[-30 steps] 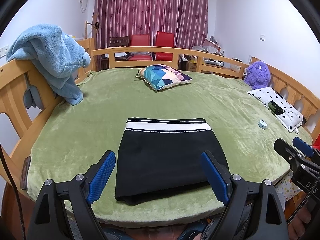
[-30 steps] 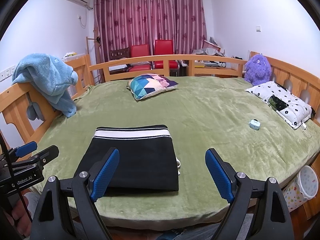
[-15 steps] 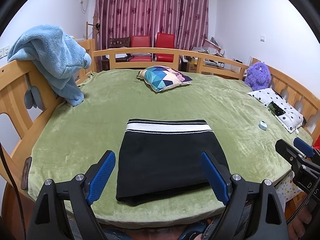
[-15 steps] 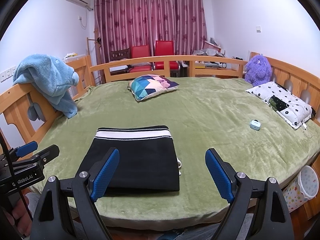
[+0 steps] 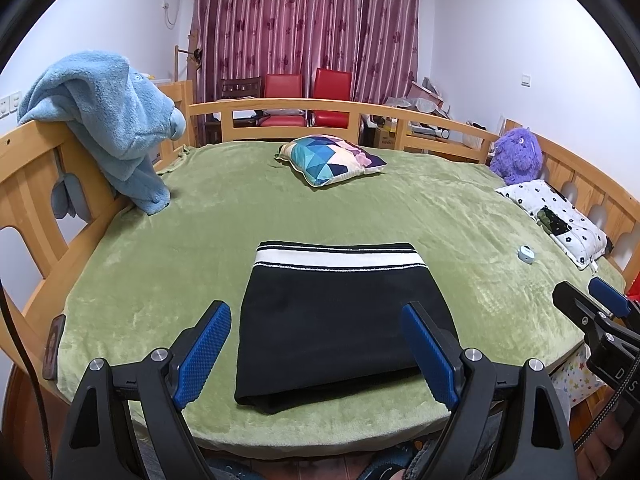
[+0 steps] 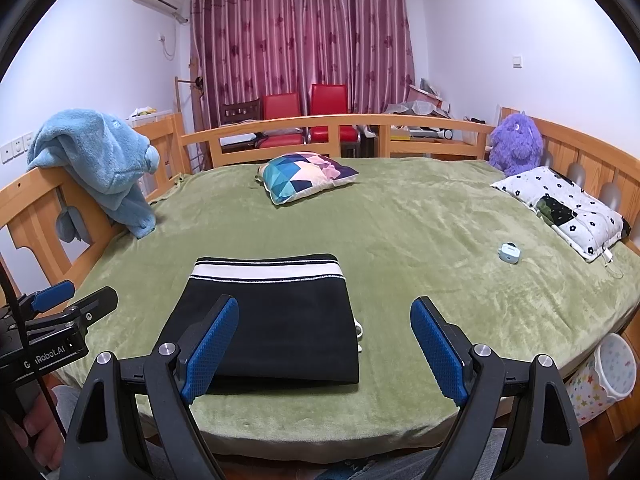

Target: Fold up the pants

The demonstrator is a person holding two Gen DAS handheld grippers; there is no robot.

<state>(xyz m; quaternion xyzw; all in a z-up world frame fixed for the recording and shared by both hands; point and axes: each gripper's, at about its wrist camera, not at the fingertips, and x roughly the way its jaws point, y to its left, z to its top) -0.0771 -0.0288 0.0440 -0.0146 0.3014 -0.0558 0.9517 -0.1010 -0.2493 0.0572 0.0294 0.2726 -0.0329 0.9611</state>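
Observation:
The black pants (image 5: 340, 316) lie folded into a flat rectangle near the front edge of the green bed cover (image 5: 280, 216), white-striped waistband on the far side. My left gripper (image 5: 316, 316) hovers open just in front of the pants, blue pads wide apart, nothing between them. In the right wrist view the same folded pants (image 6: 276, 320) sit left of centre, a white cord end showing at their right edge. My right gripper (image 6: 324, 312) is open too, held before the pants' right side and touching nothing. Each gripper shows at the edge of the other's view.
A colourful pillow (image 6: 306, 174) lies mid-bed. A light blue blanket (image 5: 108, 120) hangs on the left wooden rail. A purple plush toy (image 6: 516, 144), a flowered pillow (image 6: 560, 204) and a small blue case (image 6: 510, 253) sit at the right. A star-patterned bin (image 6: 608, 372) stands beside the bed.

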